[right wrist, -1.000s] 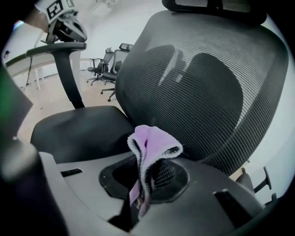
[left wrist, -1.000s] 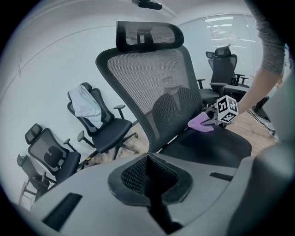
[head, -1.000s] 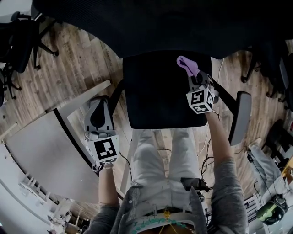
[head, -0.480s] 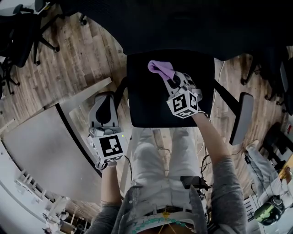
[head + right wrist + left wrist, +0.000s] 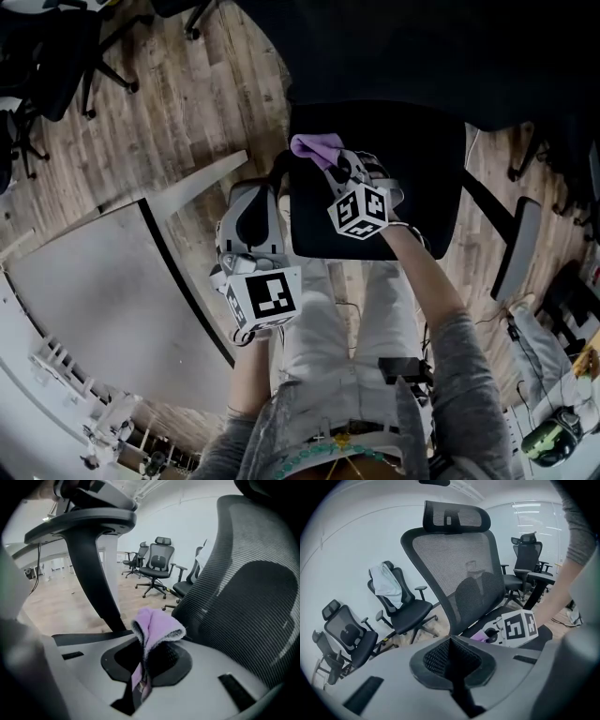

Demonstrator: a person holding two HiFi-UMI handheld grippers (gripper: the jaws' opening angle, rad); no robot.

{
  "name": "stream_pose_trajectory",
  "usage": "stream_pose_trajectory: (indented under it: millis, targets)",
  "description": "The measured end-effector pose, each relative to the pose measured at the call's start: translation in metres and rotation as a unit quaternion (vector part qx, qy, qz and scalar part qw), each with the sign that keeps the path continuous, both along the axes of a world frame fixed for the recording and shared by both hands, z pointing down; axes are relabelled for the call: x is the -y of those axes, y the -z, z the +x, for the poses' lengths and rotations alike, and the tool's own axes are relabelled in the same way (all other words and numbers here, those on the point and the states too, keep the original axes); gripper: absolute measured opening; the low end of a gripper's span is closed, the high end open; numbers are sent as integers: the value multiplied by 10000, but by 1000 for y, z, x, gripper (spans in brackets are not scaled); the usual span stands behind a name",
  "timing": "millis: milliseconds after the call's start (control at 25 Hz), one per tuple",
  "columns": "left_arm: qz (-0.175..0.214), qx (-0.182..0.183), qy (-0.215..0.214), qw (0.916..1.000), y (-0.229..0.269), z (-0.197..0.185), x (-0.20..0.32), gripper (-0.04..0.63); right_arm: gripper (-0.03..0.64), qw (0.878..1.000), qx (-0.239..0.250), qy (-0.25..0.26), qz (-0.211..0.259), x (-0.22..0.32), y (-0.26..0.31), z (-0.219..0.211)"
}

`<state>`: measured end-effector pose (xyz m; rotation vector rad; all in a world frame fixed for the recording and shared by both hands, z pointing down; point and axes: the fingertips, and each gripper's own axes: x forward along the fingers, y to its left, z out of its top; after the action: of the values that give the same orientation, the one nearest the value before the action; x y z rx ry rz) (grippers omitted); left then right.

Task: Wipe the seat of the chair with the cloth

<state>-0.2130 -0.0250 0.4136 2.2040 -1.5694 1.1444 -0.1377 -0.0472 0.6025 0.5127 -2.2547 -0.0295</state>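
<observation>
Since a second ago, the right claw (image 5: 339,169) has swept with the cloth (image 5: 317,148) from the right rear of the chair's seat (image 5: 417,202) across to its left rear corner. Its jaws are clamped on the purple cloth, which bunches up in a fold just ahead of the tips and lies on the black seat directly under the claw. From this claw's own view, the mesh backrest (image 5: 253,606) rises close on its right, and the armrest (image 5: 89,524) on its dark post stands ahead to its left. The left claw (image 5: 255,202) has also drifted in toward the chair. It hangs just off the seat's left edge, with the seat on its right and the wooden floor (image 5: 169,112) below, jaws pressed together with nothing between them. Ahead of it and to its right sits the right claw's marker cube (image 5: 516,627).
</observation>
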Motion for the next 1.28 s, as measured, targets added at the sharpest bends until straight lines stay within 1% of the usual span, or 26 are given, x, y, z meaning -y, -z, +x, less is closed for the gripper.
stream_pose_trajectory:
  millis: [160, 440, 600, 760, 920, 1280]
  targets:
    - [-7, -92, -9, 10000, 0, 0, 0, -3, 48, 9996, -204, -8, -206, -5, -23, -20]
    - [-22, -161, -18, 9999, 1, 0, 0, -3, 48, 9954, -885, 226, -271, -11, -60, -37]
    - [-21, -176, -28, 9998, 3, 0, 1, -3, 48, 9928, -1126, 284, -300, -12, -71, -41]
    - [-19, -170, -32, 9998, 2, -1, 0, -3, 48, 9924, -1174, 288, -212, -12, -75, -42]
    - [-12, -157, -38, 9999, 2, -1, -1, -3, 48, 9914, -1233, 410, -142, -14, -76, -41]
    - [-23, -160, -28, 9999, 2, 0, 0, -3, 48, 9914, -1226, 410, -194, -13, -77, -36]
